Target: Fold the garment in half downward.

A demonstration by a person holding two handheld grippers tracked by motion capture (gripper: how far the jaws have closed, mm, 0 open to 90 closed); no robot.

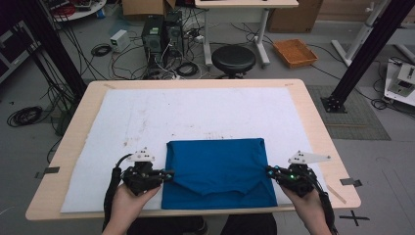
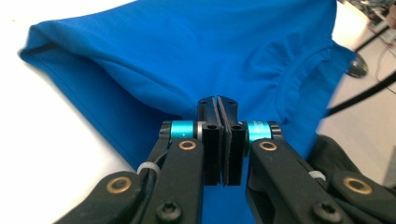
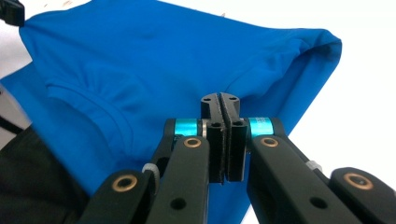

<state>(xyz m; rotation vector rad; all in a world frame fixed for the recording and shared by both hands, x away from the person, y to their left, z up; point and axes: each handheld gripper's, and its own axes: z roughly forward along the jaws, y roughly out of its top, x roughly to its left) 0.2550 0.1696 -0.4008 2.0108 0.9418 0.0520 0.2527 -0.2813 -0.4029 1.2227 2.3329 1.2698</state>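
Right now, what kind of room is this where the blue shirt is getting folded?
Probably a robotics lab or workshop, not a home. Behind the pale wooden table stand black desktop computer towers amid tangled black cables on the grey floor, black metal frame posts rise at the sides, and a round black stool waits nearby.

A folded T-shirt (image 1: 218,171) lies on a cloth mat (image 1: 147,117) that covers most of the table (image 1: 313,117), near the table's near edge and a little right of its middle. The left gripper (image 1: 169,175) sits at the shirt's left edge and the right gripper (image 1: 269,171) at its right edge. Beyond the table's far edge a round stool (image 1: 233,58) stands on the floor, with computer towers (image 1: 161,32) to its left and a shallow tray (image 1: 295,52) to its right.
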